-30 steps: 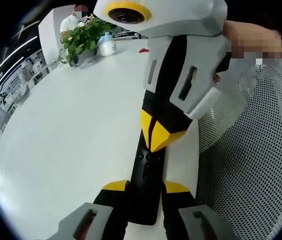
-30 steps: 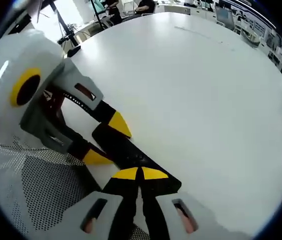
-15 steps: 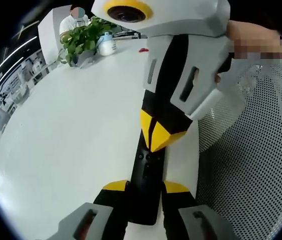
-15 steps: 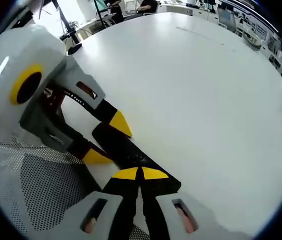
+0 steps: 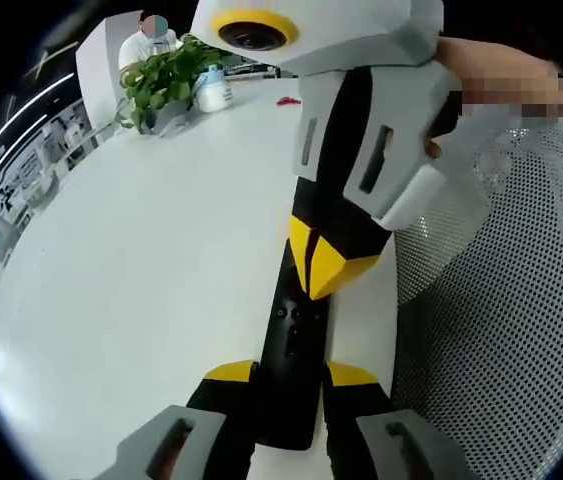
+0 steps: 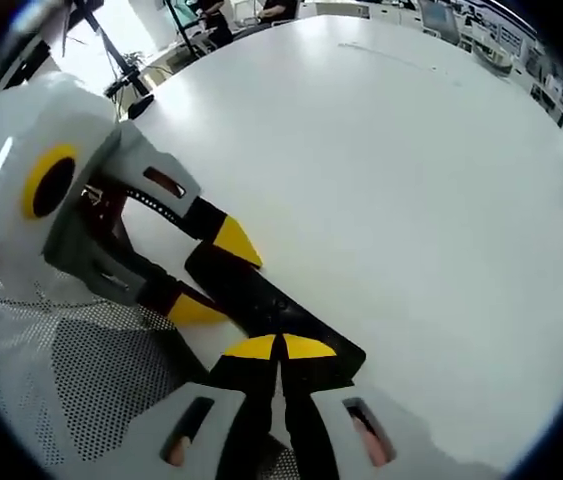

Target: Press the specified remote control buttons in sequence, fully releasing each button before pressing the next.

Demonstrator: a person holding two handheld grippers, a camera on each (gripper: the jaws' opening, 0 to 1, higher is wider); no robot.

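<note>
I see the white table spread wide, a mesh surface at its edge. The black remote control lies flat near that edge. My left gripper pinches the remote's near end between its yellow tips. My right gripper, tips pressed together, sits over the button face. I can't tell which presses are done; the sequence looks mid-way.

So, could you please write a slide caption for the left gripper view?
Left gripper clamps a black remote control on the white table while the right gripper's closed tips meet it.
</note>
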